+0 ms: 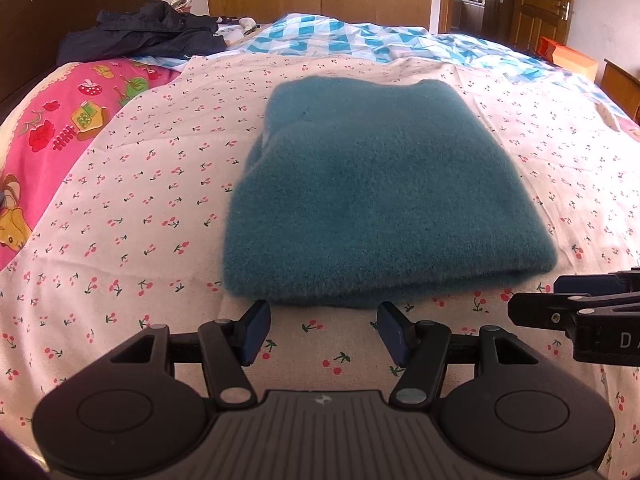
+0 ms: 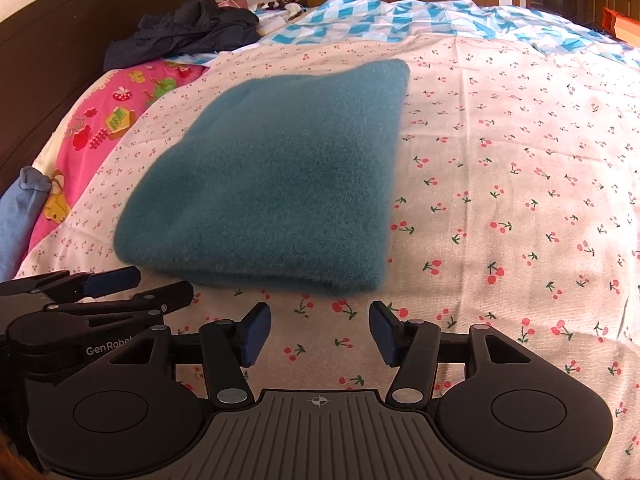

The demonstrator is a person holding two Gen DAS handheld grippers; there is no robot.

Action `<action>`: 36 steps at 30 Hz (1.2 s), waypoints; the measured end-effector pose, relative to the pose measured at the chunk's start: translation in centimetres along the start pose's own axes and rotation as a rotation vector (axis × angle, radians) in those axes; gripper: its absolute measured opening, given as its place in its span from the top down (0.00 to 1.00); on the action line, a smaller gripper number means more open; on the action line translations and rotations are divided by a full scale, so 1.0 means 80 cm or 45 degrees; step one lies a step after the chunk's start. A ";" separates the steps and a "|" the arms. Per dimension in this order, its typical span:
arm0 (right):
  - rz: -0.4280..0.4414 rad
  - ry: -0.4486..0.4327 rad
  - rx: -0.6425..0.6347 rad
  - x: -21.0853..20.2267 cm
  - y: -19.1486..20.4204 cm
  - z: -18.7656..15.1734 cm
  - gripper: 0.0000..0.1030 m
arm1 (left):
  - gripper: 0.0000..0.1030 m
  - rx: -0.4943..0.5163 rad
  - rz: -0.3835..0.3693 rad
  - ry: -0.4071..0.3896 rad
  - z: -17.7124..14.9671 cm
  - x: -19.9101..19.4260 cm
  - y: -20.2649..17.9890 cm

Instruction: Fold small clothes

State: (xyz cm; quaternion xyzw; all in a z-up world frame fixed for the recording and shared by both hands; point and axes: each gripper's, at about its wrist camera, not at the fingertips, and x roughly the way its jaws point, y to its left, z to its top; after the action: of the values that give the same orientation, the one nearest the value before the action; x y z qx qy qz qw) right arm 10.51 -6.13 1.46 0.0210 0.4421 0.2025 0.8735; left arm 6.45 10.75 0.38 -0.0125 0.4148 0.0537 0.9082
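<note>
Showing both of my tongs side by side, short of a folded teal fleece garment (image 1: 376, 188) that lies flat on the cherry-print sheet (image 1: 160, 208). My left gripper (image 1: 323, 332) has its jaws spread wide and holds nothing; the garment's near folded edge lies just ahead of its fingertips, not touching them. My right gripper (image 2: 319, 330) is likewise wide open and empty; from it, the garment sits ahead and to the left, its near right corner just beyond the left fingertip.

Judged state: the garment already looks like a compact, layered rectangle, so the step in hand is probably either a last fold or simply letting go and tidying. I cannot tell which.

To do a further fold well, I would bring one jaw of each tong under the near edge, at the two corners, and close on all the layers together, since thick fleece tends to slip apart. Both tongs should lift level and carry the edge straight away from me, then lay it down squarely.

A dark jacket (image 1: 144, 32) lies far ahead to the left, well apart.
</note>
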 end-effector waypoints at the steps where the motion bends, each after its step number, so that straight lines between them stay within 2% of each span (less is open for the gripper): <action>1: 0.003 -0.002 0.000 0.000 0.000 0.000 0.46 | 0.38 0.001 0.000 0.003 0.000 0.001 0.000; 16: 0.016 -0.006 0.004 0.002 -0.005 -0.003 0.44 | 0.38 0.012 0.030 0.022 0.002 0.004 -0.002; 21: 0.016 -0.003 0.011 0.003 -0.009 -0.004 0.44 | 0.37 0.052 0.074 0.037 0.002 0.007 -0.008; 28: 0.030 0.000 0.020 0.004 -0.012 -0.007 0.43 | 0.37 0.032 0.061 0.047 0.003 0.008 -0.006; 36: 0.035 -0.002 0.019 0.004 -0.011 -0.006 0.43 | 0.30 0.083 0.095 0.047 0.003 0.007 -0.012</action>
State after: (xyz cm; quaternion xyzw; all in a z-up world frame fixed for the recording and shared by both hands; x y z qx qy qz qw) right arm 10.58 -6.90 0.71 0.0338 0.4426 0.2112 0.8709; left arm 7.14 9.88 0.08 0.0317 0.4333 0.0738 0.8977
